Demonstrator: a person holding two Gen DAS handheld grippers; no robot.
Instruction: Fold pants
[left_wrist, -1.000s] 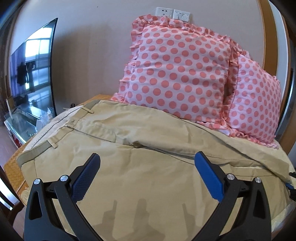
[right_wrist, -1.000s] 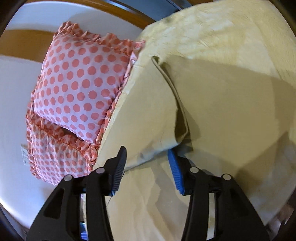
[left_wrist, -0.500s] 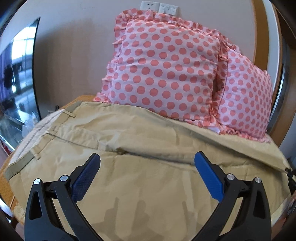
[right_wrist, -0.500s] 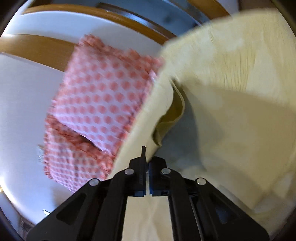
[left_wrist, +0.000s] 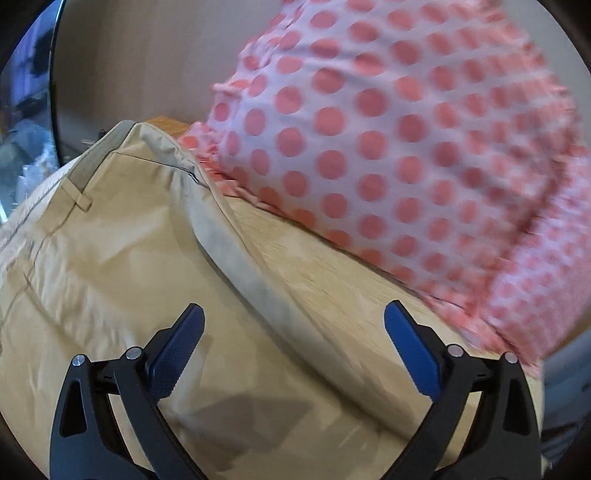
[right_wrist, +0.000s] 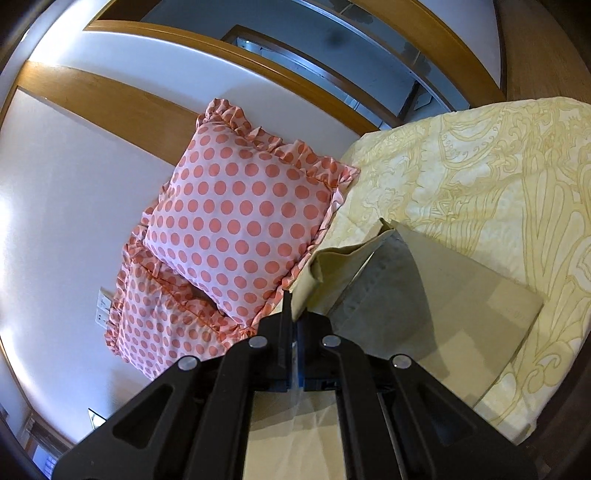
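Two tools work the khaki pants (left_wrist: 122, 266); the right tool (right_wrist: 293, 325) is clamped on a lifted fabric edge — a pants leg hangs from it over the patterned cover (right_wrist: 480, 177); the left tool (left_wrist: 293, 328) hovers with its jaws spread wide above the pants, polka-dot pillows (left_wrist: 406, 147) just beyond.
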